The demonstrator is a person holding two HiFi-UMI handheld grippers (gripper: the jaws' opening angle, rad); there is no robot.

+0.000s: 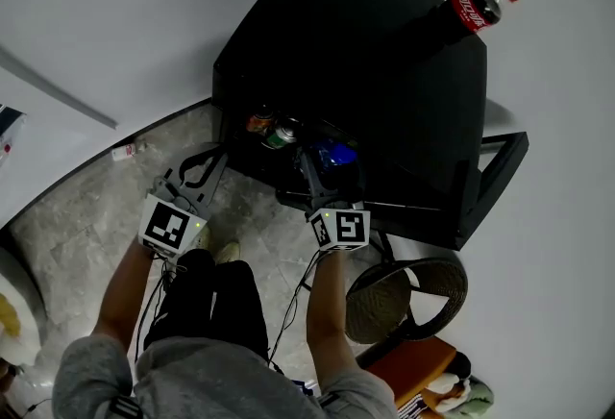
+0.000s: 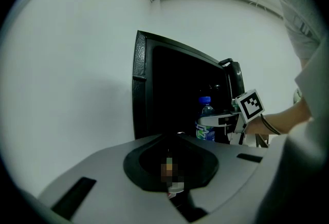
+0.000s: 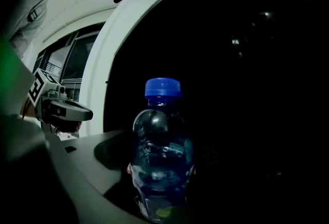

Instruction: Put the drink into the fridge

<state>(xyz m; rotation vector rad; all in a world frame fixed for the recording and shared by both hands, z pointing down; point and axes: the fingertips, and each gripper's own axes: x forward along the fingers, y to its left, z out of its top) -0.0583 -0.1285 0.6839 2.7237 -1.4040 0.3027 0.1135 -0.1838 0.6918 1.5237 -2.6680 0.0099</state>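
Observation:
A clear drink bottle (image 3: 162,151) with a blue cap stands upright between the jaws of my right gripper (image 1: 332,167), which is shut on it. The bottle (image 1: 338,155) is at the open front of the low black fridge (image 1: 365,52); in the right gripper view, dark interior lies behind it. In the left gripper view the same bottle (image 2: 205,123) shows at the fridge (image 2: 169,89) opening, held by the right gripper (image 2: 226,120). My left gripper (image 1: 219,155) hangs to the left of the opening, shut and holding nothing.
A cola bottle (image 1: 471,9) stands on the fridge top. Two cans (image 1: 259,122) (image 1: 282,133) sit inside on the left. The fridge door (image 1: 490,177) swings open at right. A woven round seat (image 1: 404,297) stands near my right arm. A small bottle (image 1: 125,151) lies on the floor.

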